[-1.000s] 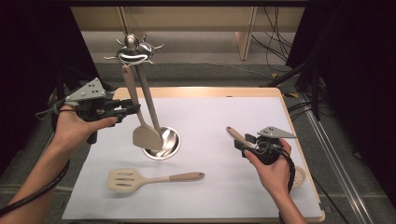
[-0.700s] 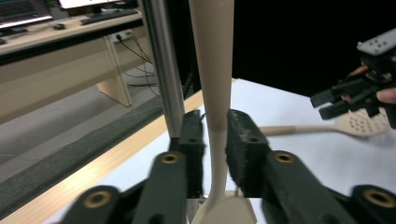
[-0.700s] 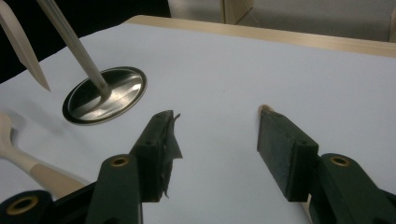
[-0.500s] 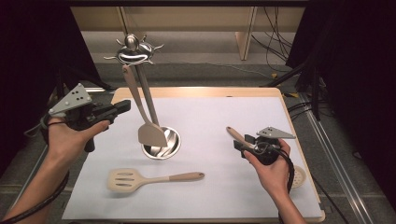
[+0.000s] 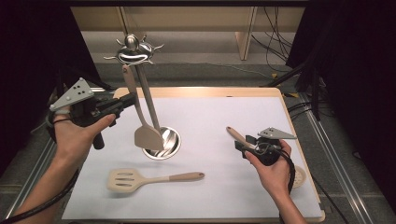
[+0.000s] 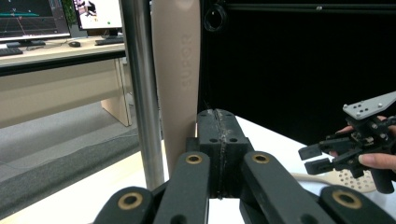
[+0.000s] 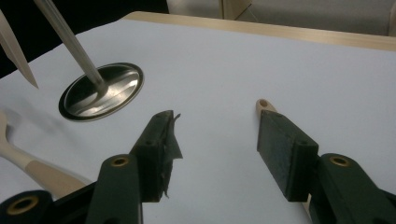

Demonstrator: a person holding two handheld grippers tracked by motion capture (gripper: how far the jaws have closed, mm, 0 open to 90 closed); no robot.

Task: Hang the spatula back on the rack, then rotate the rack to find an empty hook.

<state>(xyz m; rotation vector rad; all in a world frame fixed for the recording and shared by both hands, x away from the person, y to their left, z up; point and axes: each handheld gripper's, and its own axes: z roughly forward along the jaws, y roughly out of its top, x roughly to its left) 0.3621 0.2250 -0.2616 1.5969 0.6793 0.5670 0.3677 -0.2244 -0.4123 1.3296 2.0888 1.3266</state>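
Observation:
A metal utensil stand (image 5: 148, 100) rises from a round base (image 5: 164, 141) on the white mat. A beige solid turner (image 5: 148, 136) hangs from its hooked top (image 5: 133, 49). My left gripper (image 5: 132, 98) is shut with nothing between its jaws, its tip right beside the turner's handle (image 6: 177, 70) and the pole (image 6: 142, 93); in the left gripper view (image 6: 219, 119) the pads meet. My right gripper (image 5: 243, 142) stands open low over the mat (image 7: 215, 123). A perforated spoon's handle (image 7: 264, 103) runs under its right jaw, and the spoon's head (image 5: 299, 176) lies by my right hand.
A beige slotted spatula (image 5: 140, 178) lies flat on the mat's front left, handle pointing right. The white mat (image 5: 224, 112) covers a wooden table (image 5: 196, 91) with a dark drop on both sides. A desk with monitors (image 6: 42, 21) stands beyond the stand.
My left gripper has drawn back a little to the left and risen beside the turner's handle, its jaws now together. The right hand has stayed put.

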